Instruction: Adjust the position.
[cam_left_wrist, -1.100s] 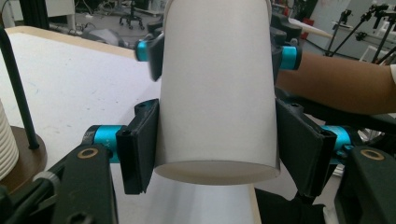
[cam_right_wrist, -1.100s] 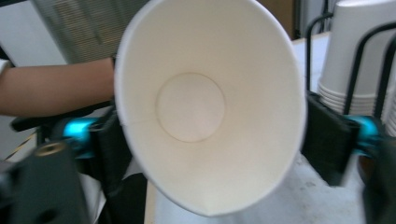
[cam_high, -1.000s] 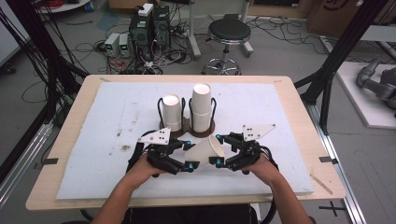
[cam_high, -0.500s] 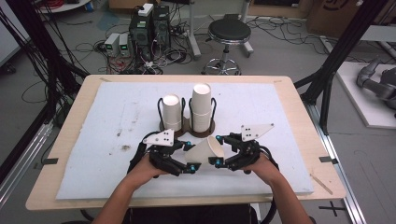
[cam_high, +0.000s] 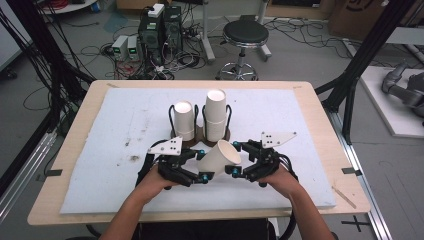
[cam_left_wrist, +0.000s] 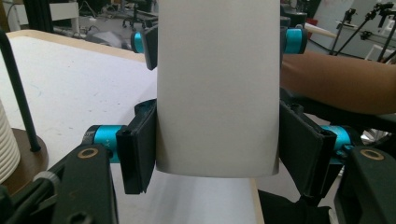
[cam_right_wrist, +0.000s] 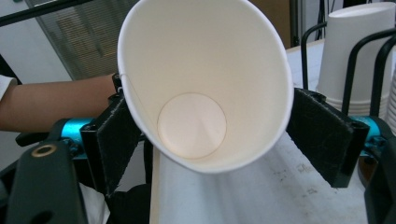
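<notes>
A white paper cup (cam_high: 220, 157) lies tilted between my two grippers just above the white mat, mouth toward the right gripper. My left gripper (cam_high: 201, 165) is shut on the cup's narrow base end (cam_left_wrist: 217, 93), a black pad against each side. Its jaws have just been closing a little on the cup. My right gripper (cam_high: 232, 159) straddles the cup's rim (cam_right_wrist: 201, 70). Its jaws have just been opening; the pads (cam_right_wrist: 322, 135) stand beside the rim without squeezing it. In the left gripper view, the right gripper's blue-tipped jaws show farther up the cup.
Behind the grippers, a wire holder on a round wooden base (cam_high: 200, 137) carries two stacks of white cups, a shorter one (cam_high: 183, 120) and a taller one (cam_high: 216, 112). The white mat (cam_high: 110, 150) covers the wooden table. Beyond the table stand a stool (cam_high: 245, 35) and computers.
</notes>
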